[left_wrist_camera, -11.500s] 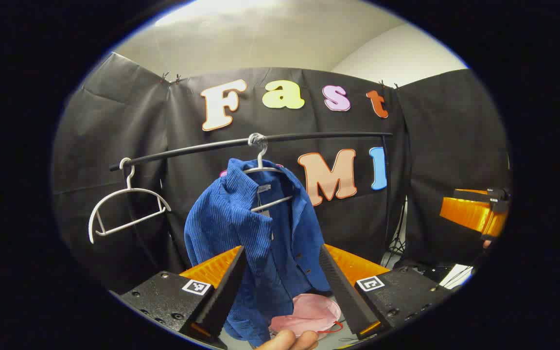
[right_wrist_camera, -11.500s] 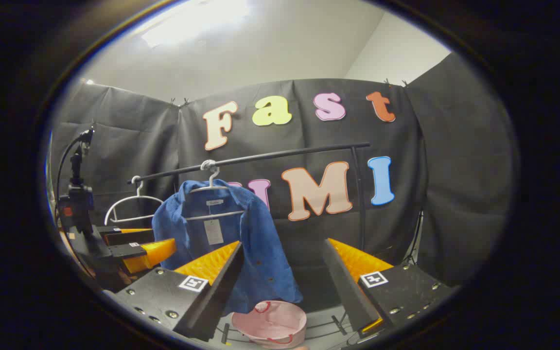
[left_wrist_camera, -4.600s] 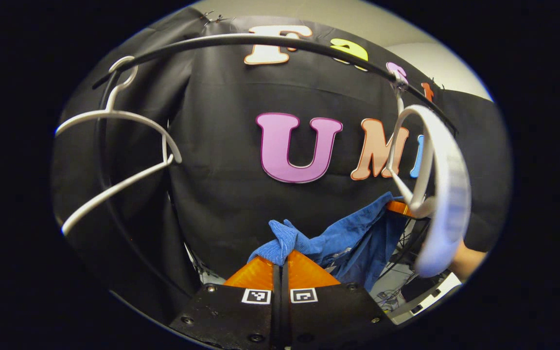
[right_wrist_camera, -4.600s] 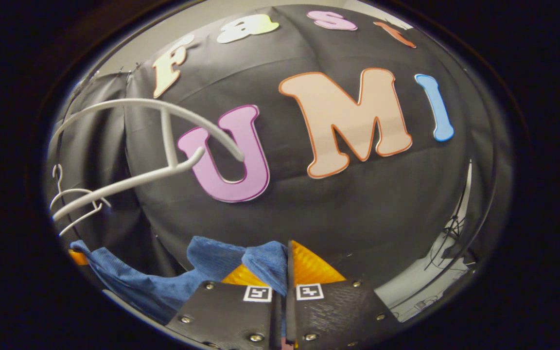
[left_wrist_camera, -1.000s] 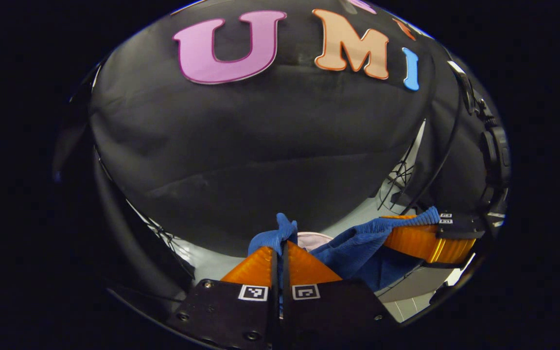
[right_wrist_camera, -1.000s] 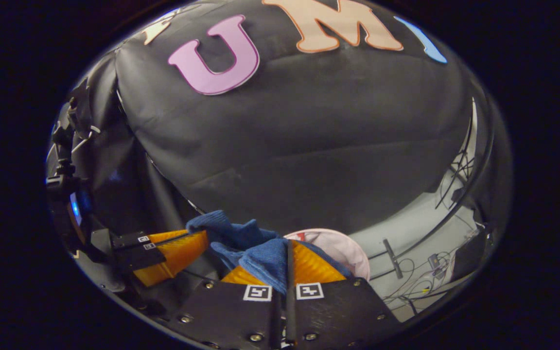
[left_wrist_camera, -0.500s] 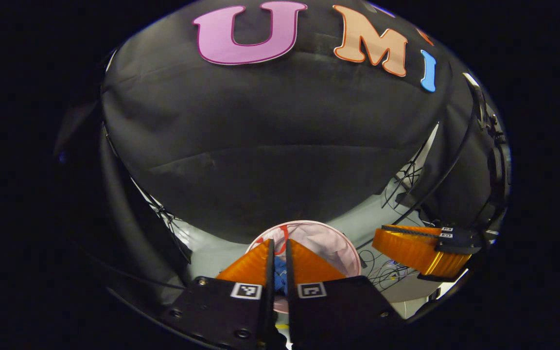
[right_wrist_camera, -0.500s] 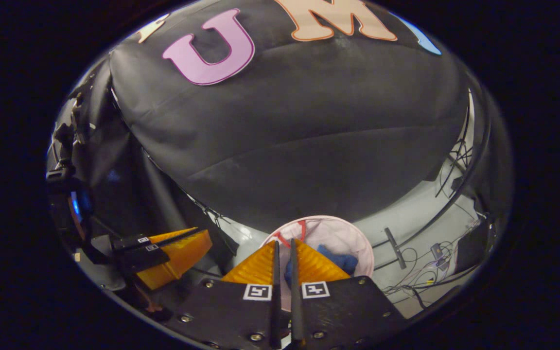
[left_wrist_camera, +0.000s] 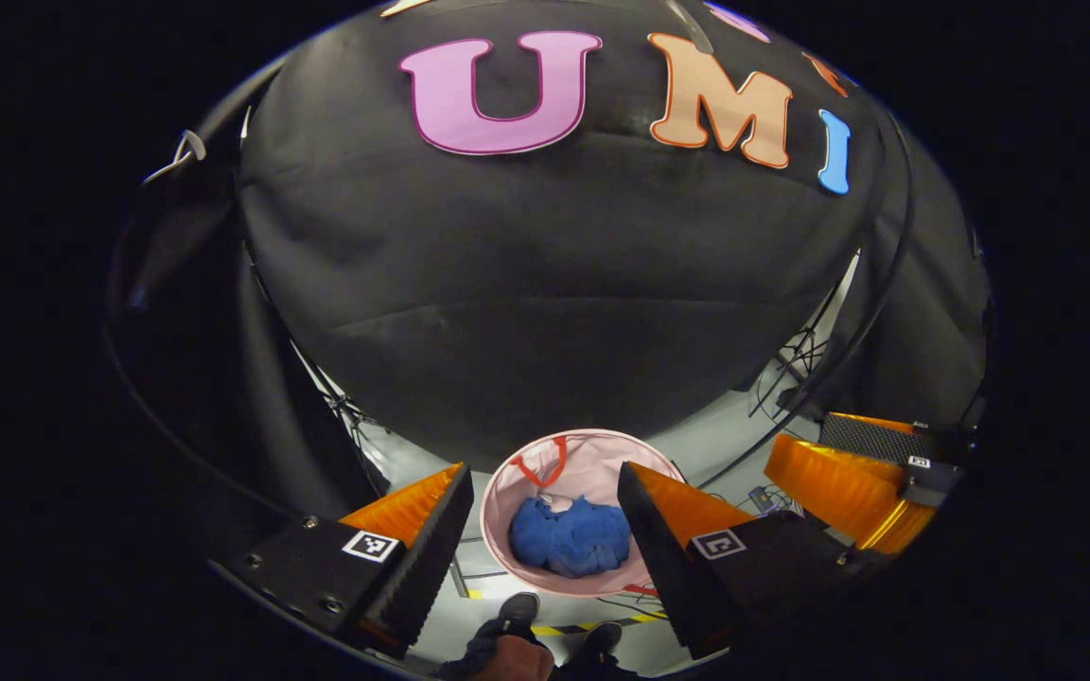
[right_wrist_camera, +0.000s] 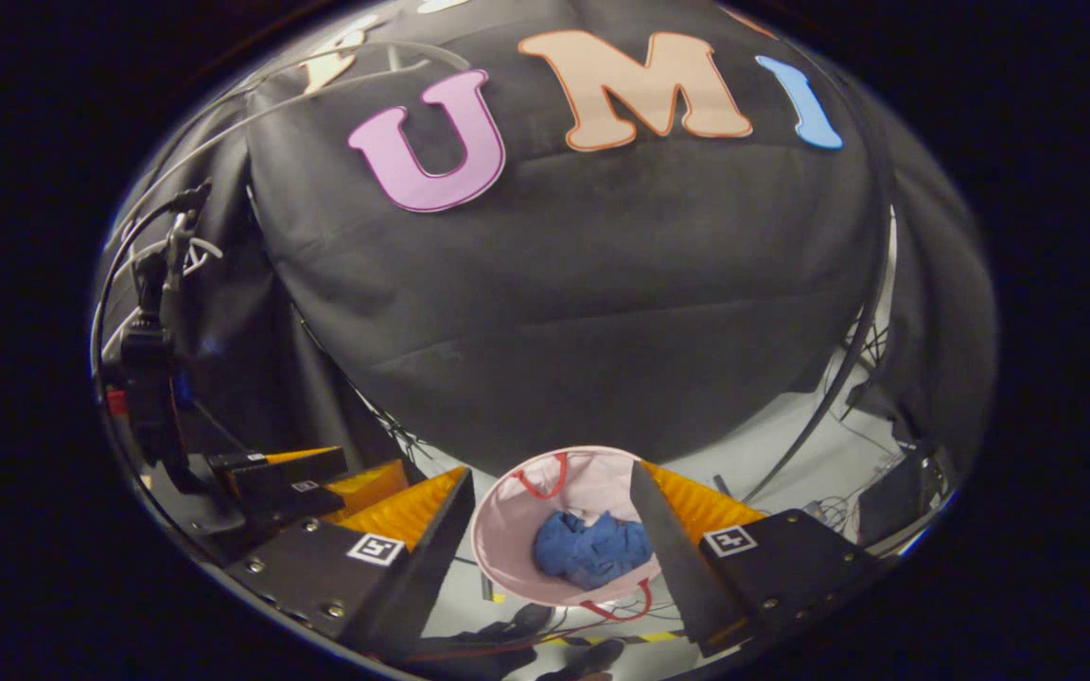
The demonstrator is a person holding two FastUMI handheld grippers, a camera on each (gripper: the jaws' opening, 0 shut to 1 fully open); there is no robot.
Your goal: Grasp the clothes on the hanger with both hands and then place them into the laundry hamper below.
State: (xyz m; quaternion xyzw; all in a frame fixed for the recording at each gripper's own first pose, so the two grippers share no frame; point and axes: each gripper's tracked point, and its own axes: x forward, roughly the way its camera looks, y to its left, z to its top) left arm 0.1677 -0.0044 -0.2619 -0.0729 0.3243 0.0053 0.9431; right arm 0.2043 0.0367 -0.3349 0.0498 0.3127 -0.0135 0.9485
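1. My left gripper (left_wrist_camera: 545, 515) is spread wide and holds nothing; in the left gripper view the hamper (left_wrist_camera: 507, 471) shows between its fingers, below them.
2. My right gripper (right_wrist_camera: 553, 511) is likewise wide apart and empty, above the same hamper (right_wrist_camera: 498, 515).
3. The shirt (left_wrist_camera: 571, 536) lies bunched in the hamper's bottom, apart from both grippers; seen also in the right gripper view (right_wrist_camera: 592, 549).
4. Hidden: my fingers cover the hamper's rim on both sides; the shirt's folds are too crumpled to read.
5. My shoes (left_wrist_camera: 517, 610) stand just beside the hamper's near edge, cut off at the view's bottom.
6. Cables (right_wrist_camera: 852, 440) trail on the floor right of the hamper; open floor elsewhere.
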